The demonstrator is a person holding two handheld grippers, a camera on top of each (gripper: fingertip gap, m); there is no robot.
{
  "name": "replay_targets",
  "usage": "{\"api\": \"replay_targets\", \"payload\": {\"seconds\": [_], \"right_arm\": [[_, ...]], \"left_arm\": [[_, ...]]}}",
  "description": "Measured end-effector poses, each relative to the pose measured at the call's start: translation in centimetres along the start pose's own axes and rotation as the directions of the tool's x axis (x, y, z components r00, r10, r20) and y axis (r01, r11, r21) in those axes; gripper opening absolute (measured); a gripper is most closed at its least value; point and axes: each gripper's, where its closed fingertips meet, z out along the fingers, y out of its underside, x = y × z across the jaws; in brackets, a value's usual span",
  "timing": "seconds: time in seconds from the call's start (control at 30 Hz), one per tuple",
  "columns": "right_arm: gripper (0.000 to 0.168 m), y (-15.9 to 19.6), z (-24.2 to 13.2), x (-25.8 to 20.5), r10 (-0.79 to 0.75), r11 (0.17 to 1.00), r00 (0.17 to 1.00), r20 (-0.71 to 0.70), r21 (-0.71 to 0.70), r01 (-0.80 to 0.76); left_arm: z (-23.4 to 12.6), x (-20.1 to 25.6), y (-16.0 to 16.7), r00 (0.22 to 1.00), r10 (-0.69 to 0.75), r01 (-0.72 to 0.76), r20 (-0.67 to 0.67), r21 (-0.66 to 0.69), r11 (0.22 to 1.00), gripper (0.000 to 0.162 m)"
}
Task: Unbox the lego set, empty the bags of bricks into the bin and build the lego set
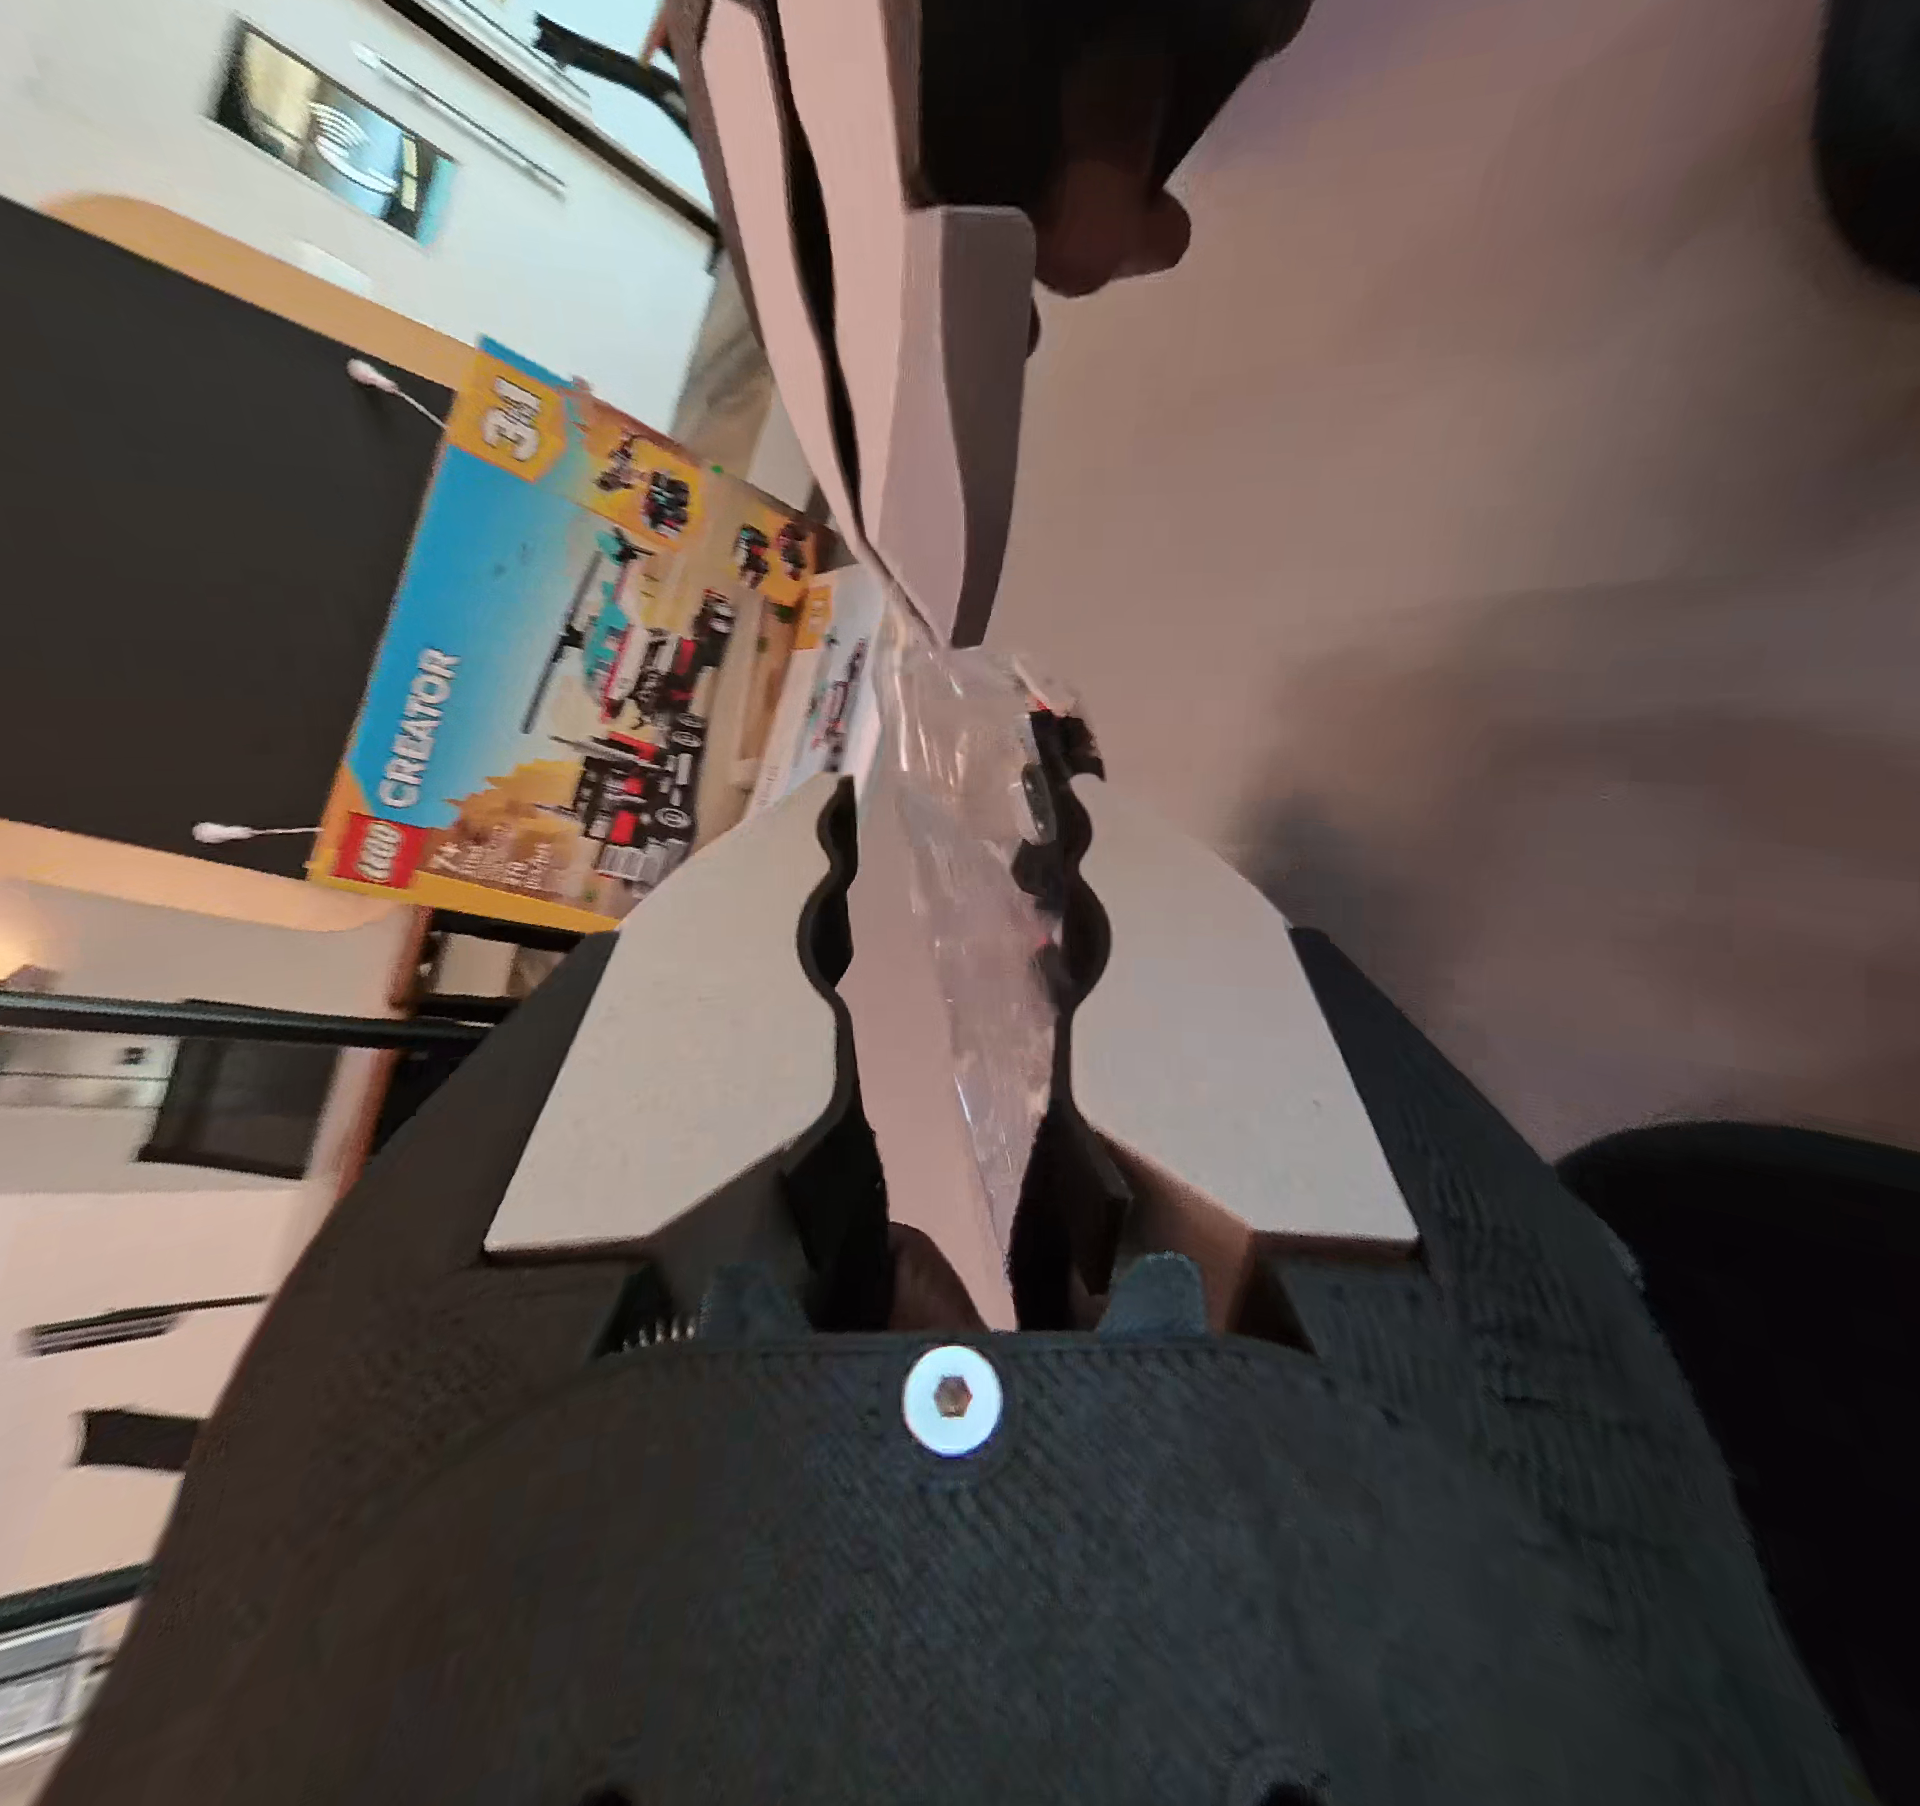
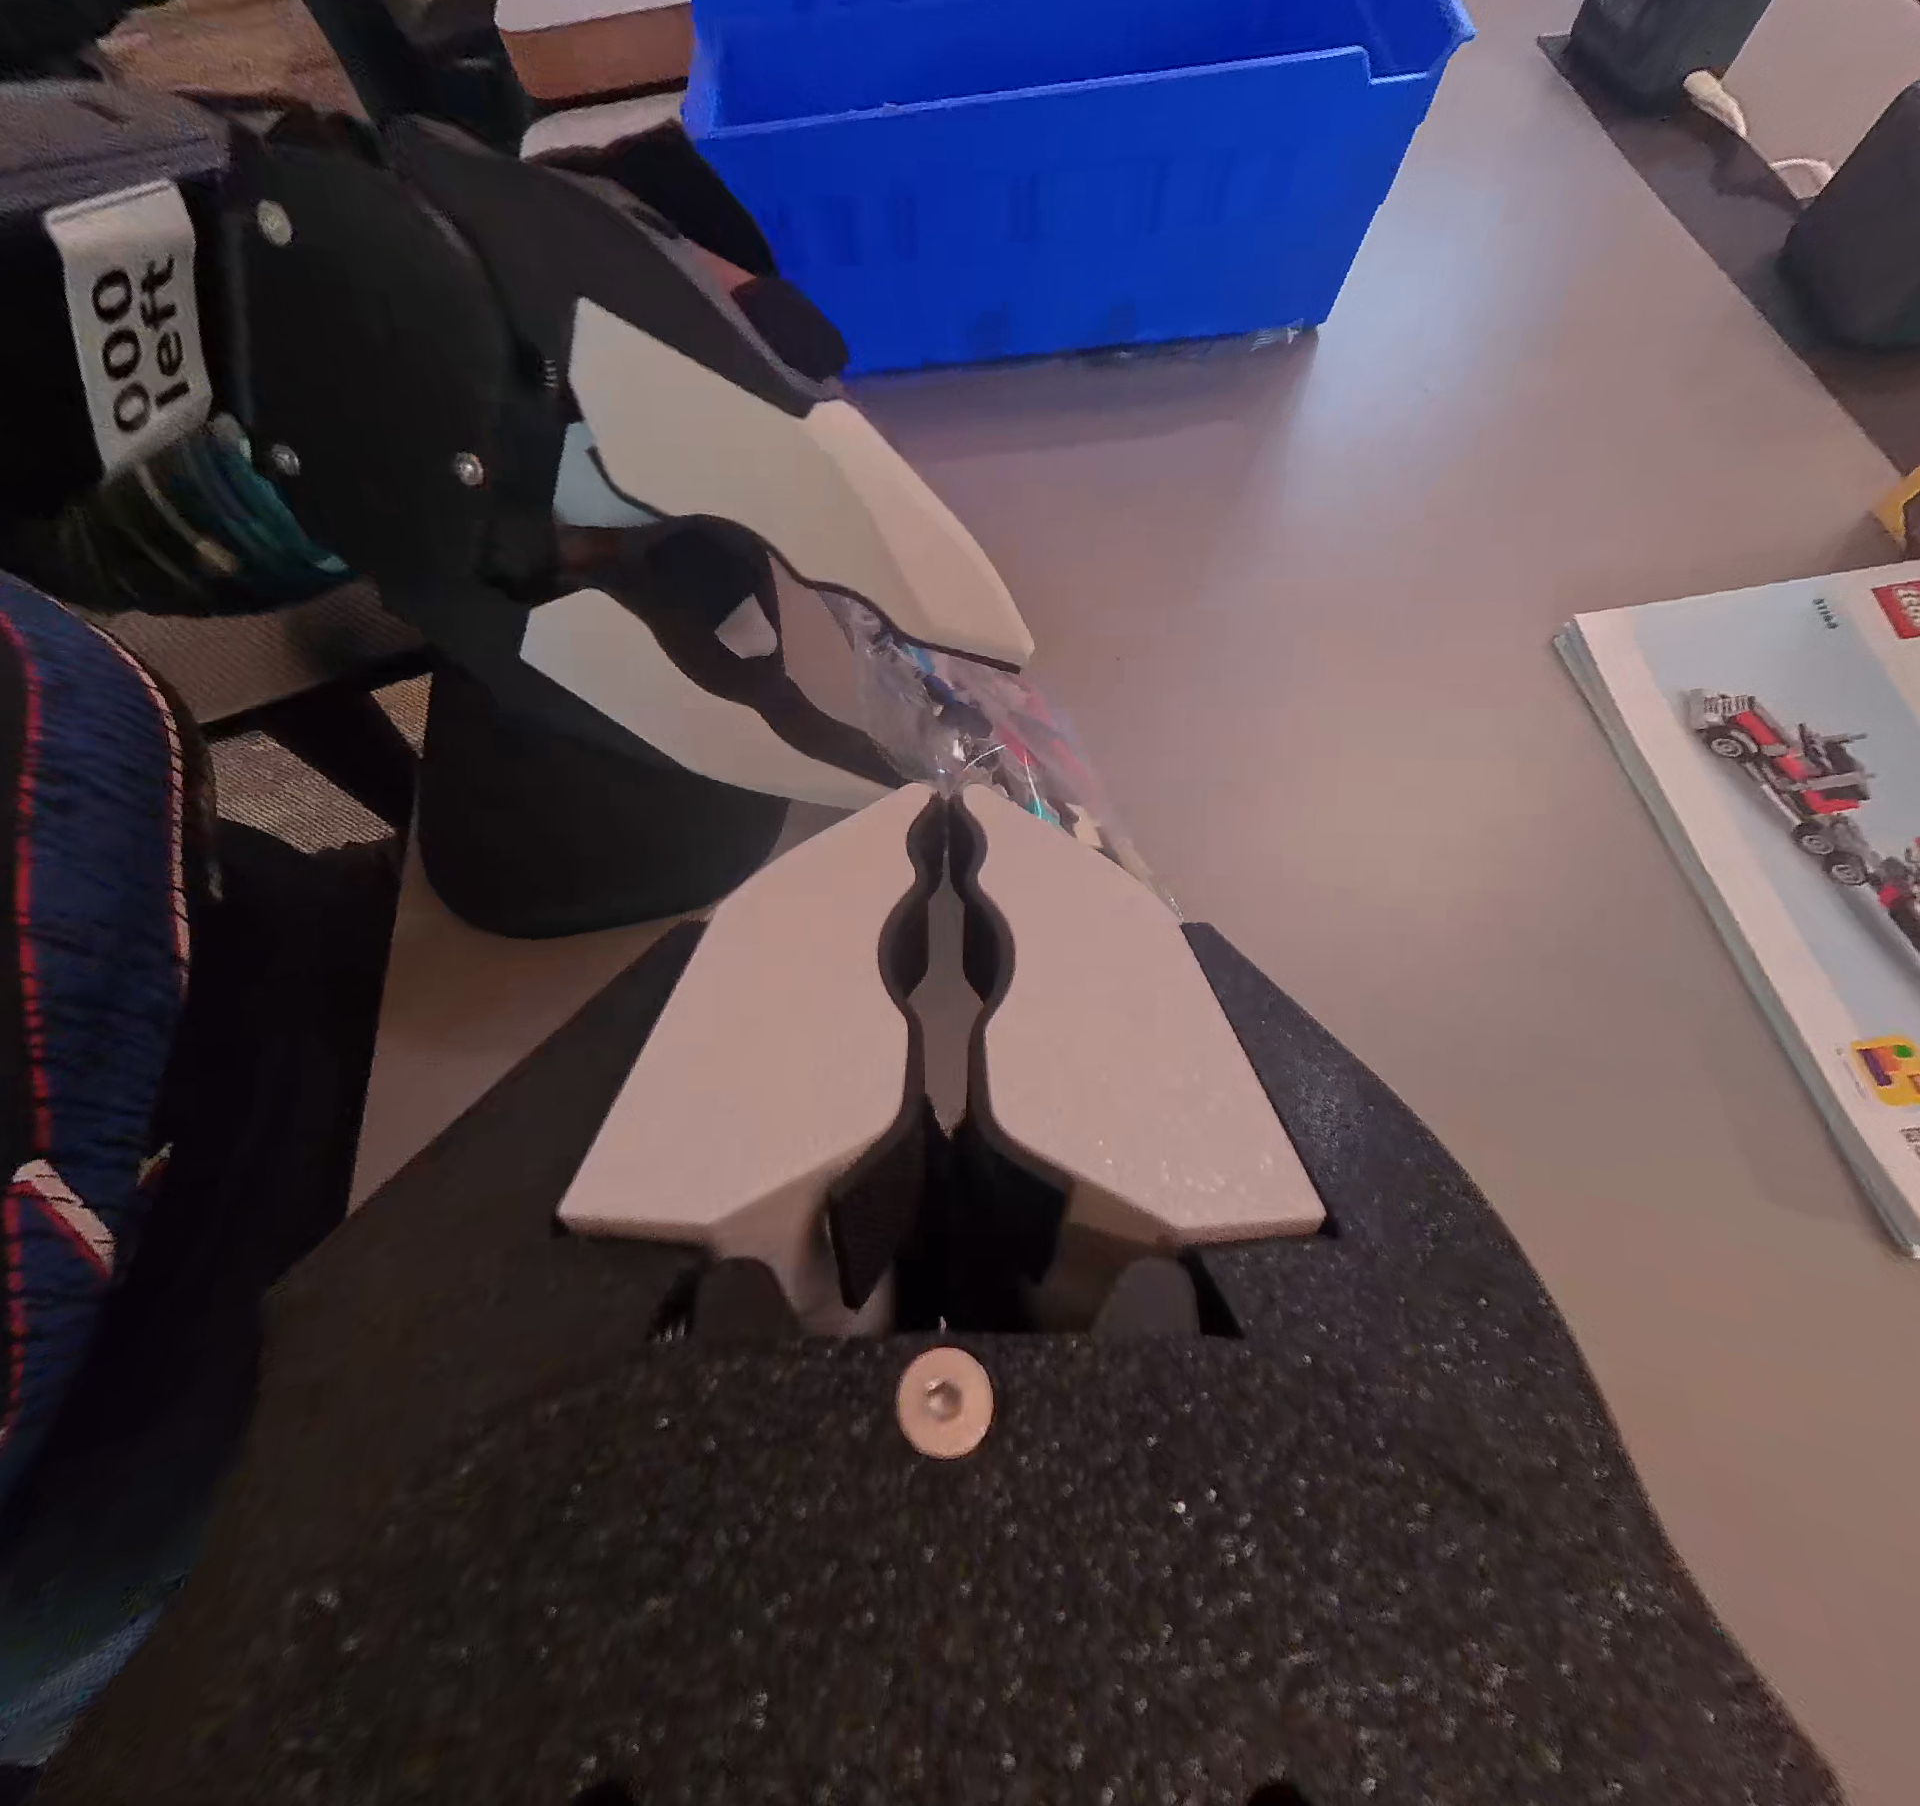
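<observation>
Both sets of tongs are pinched on one small clear bag of bricks (image 2: 977, 728), held in the air above the grey tabletop (image 2: 1403, 717), a little short of the blue bin (image 2: 1039, 198) that stands farther back. The right tongs (image 2: 945, 800) are closed to a thin slit with the film caught at their very tips, while the left tongs (image 2: 935, 717) come in from the side and clamp the same end of the bag just beside them. In the left wrist view the left tongs (image 1: 956, 821) are nearly closed around the plastic, with the right tongs (image 1: 935, 624) nipping it just ahead. The step in hand looks like tearing the bag open. To do it well, the two grips should stay tight and close together on the seam and pull apart in opposite directions, so the film shears rather than stretches. The tear would best be made over the bin, or kept small until the bag is there, since loose bricks could scatter on the tabletop. The instruction booklet (image 2: 1787, 873) lies to the right, and the lego box (image 1: 551, 655) rests further off.
</observation>
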Motion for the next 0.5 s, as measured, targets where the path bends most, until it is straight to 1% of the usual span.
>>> {"api": "replay_targets", "payload": {"seconds": [0.1,0.17,0.23,0.27,0.3,0.33,0.37,0.43,0.5], "right_arm": [[0.0,0.0,-0.1,-0.1,0.025,1.0,1.0,0.009,0.006,-0.026],[0.001,-0.2,-0.2,-0.3,0.033,0.999,0.999,0.028,0.023,-0.034],[0.001,-0.3,-0.3,-0.4,0.002,0.999,0.999,0.032,0.039,-0.004],[0.005,-0.4,-0.5,-0.6,-0.046,0.998,0.998,0.038,0.053,0.044],[0.016,-0.7,-0.7,-0.7,-0.098,0.992,0.995,0.035,0.079,0.095],[0.03,-1.1,-1.0,-0.8,-0.152,0.982,0.988,0.011,0.113,0.15],[0.039,-1.5,-1.4,-0.8,-0.212,0.966,0.977,-0.024,0.144,0.213],[0.044,-2.1,-1.9,-1.0,-0.344,0.917,0.933,-0.104,0.178,0.358],[0.042,-2.4,-2.0,-1.4,-0.46,0.857,0.872,-0.165,0.173,0.485]], "left_arm": [[-0.4,-0.7,-0.9,0.999,0.016,-0.018,0.051,0.044,0.999,0.023],[-0.5,-0.5,-1.1,0.999,0.018,-0.02,0.028,0.051,0.998,0.009],[-0.6,-0.5,-1.2,1.0,-0.001,0.001,-0.006,0.059,0.998,0.006],[-0.7,-0.5,-1.2,0.999,-0.039,0.041,-0.037,0.069,0.997,0.004],[-0.8,-0.5,-1.3,0.992,-0.098,0.105,-0.085,0.083,0.991,0.003],[-1.0,-0.4,-1.5,0.974,-0.168,0.183,-0.151,0.094,0.979,0.002],[-1.3,-0.3,-1.6,0.947,-0.235,0.261,-0.219,0.1,0.96,0.002],[-1.8,-0.4,-1.9,0.88,-0.332,0.386,-0.339,0.105,0.917,0.002],[-2.4,-0.4,-2.3,0.813,-0.391,0.474,-0.432,0.099,0.875,0.001]]}}
